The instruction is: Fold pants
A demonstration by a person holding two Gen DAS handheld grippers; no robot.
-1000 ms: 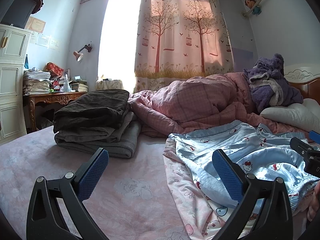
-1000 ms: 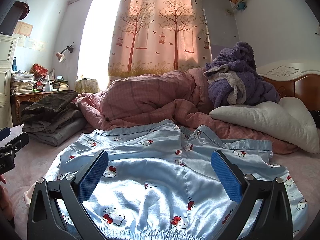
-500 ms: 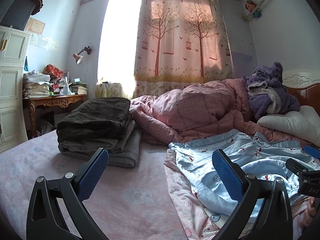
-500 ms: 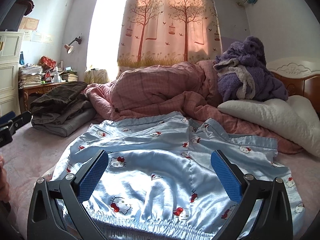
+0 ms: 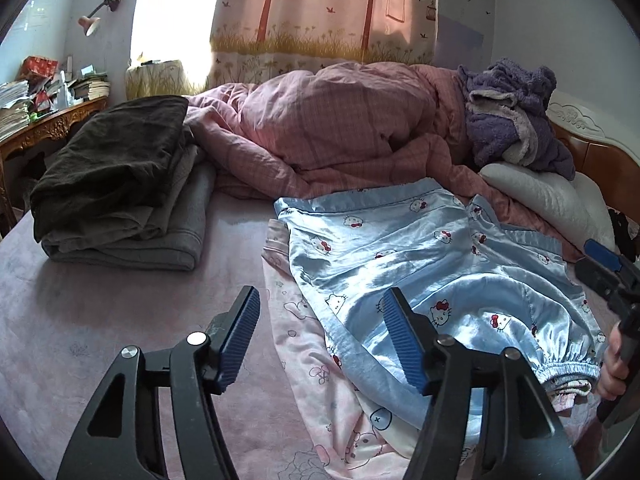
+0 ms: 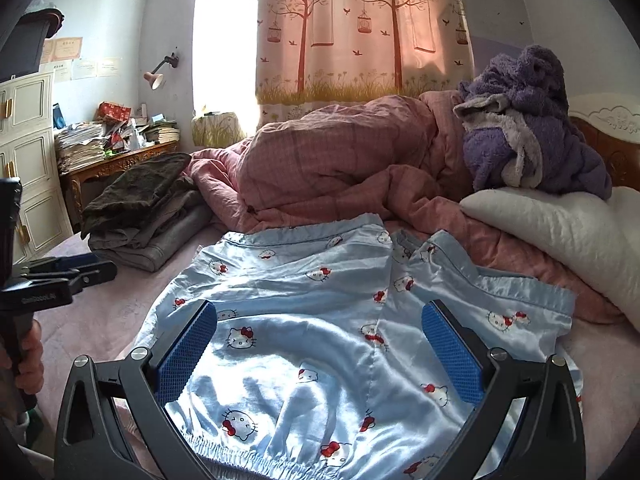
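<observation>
pants (image 6: 320, 320) flat on bed (image 5: 100, 320), waistband nearest | left gripper (image 5: 320, 336) fingers closing, nothing between | right gripper (image 6: 320, 356) fingers spread above pants | bare sheet left

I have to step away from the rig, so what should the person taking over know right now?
Left gripper: jaws closing, nothing between them, above the left edge of the blue pants.
Right gripper: open, empty, above the waistband end.
Blue pants lie spread flat on the bed, elastic waistband nearest, legs reaching toward the pink quilt; a pink printed garment lies under them.
A stack of folded dark clothes sits on the left.
Done: pants laid out. Left: every fold.
</observation>
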